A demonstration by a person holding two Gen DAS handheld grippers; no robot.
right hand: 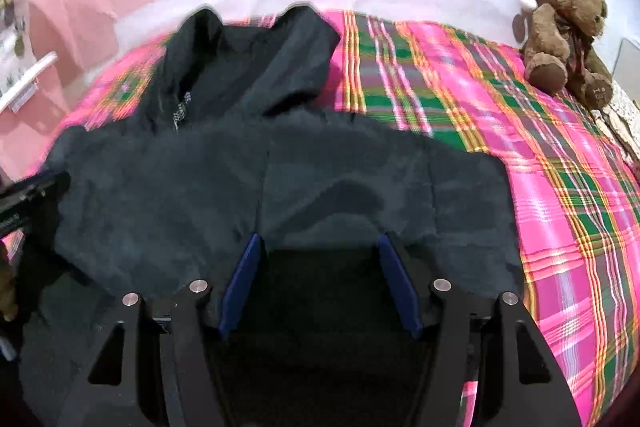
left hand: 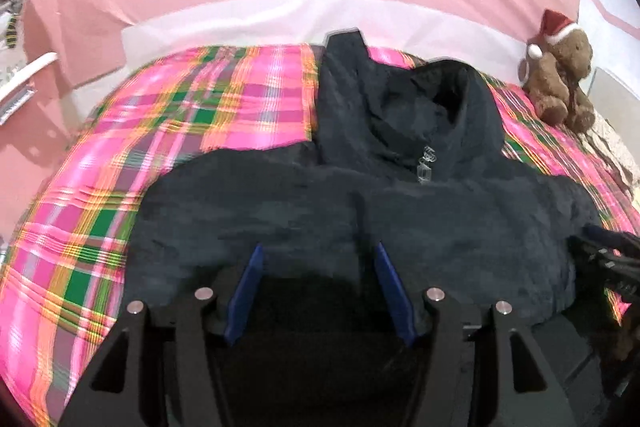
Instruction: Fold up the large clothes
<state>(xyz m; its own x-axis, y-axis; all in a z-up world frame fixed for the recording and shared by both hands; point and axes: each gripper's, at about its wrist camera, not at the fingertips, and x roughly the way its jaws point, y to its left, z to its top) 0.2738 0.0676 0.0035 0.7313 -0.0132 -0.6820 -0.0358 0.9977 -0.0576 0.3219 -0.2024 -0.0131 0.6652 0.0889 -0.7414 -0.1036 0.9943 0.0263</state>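
A dark navy hooded jacket (left hand: 400, 195) lies spread on a pink, green and orange plaid bedcover (left hand: 120, 167), hood at the far end, zipper pull at the collar. Both the left gripper (left hand: 318, 255) and right gripper (right hand: 318, 243) hover over its near hem, blue pads apart, grasping nothing. A teddy bear (right hand: 568, 39) in a Santa hat sits far right.

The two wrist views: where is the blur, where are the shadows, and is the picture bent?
Left wrist view: plaid blanket smeared by motion blur; left tool sharp, dark shadow between its fingers. Right wrist view: dark jacket edges soft, teddy bear fairly clear. Both views: fisheye bends the bed edge, corners black.
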